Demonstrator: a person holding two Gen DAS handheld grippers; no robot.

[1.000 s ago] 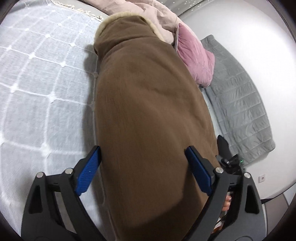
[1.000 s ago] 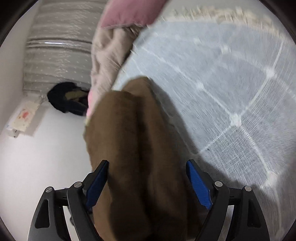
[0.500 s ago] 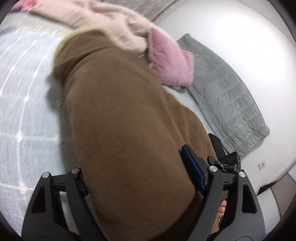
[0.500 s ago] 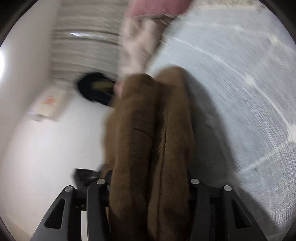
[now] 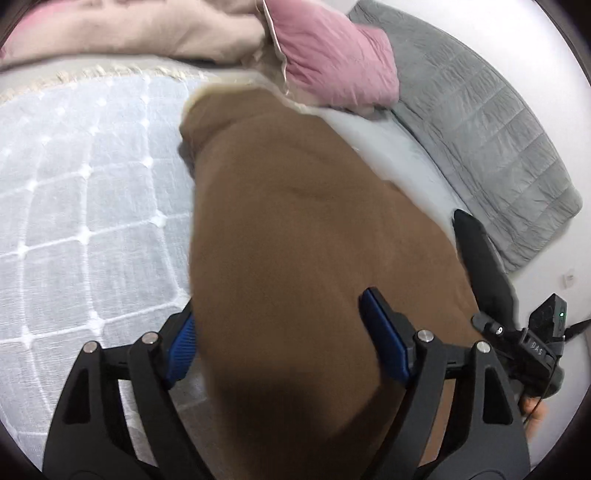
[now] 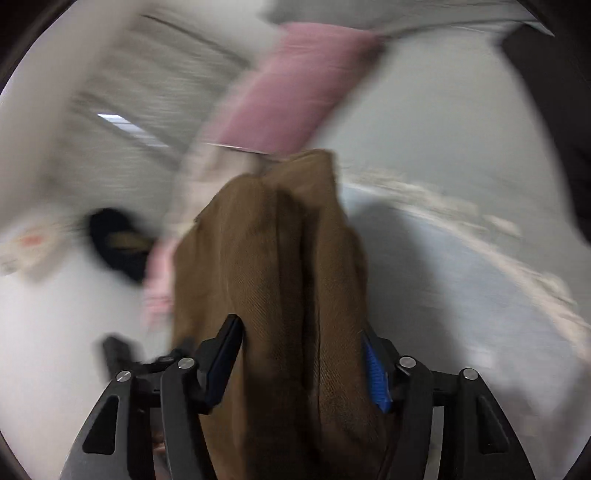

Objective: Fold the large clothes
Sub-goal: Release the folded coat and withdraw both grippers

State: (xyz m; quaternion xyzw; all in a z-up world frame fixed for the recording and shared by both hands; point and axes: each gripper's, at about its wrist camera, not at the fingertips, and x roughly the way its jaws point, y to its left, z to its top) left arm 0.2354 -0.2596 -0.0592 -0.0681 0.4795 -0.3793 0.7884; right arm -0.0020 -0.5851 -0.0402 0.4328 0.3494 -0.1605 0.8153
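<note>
**Brown garment held at two places above the bed**

One large brown garment [image 5: 295,258] is the thing to fold. It lies along the bed, on the white bedspread [image 5: 85,206] with its grid of stitched lines, and its far end reaches the pillows at the head. Its near end is raised and goes between the jaws of both tools.

The left gripper [image 5: 280,343] has a thick part of the cloth between its blue pads. The right-hand pad presses into the cloth; the other pad sits at the cloth's edge, so I judge the jaws are grasping the garment, widely, because the fabric is bulky. The right gripper [image 6: 299,362] holds a bunch of the same garment, gathered in two or three long folds. Its jaws are opening at this moment, but the pads still touch the cloth on both sides in the right wrist view, which is very blurred.

Probably the two holds are at the two corners of one edge, so that the edge stays straight while it is carried over the rest of the cloth to make a fold.

Counted: one brown garment, two grippers, one pink pillow [image 5: 332,55], one beige pillow or blanket [image 5: 140,33], one grey quilted cover [image 5: 480,122] at the side of the bed, and one dark object [image 6: 118,243] on the floor, too blurred to name.
</note>
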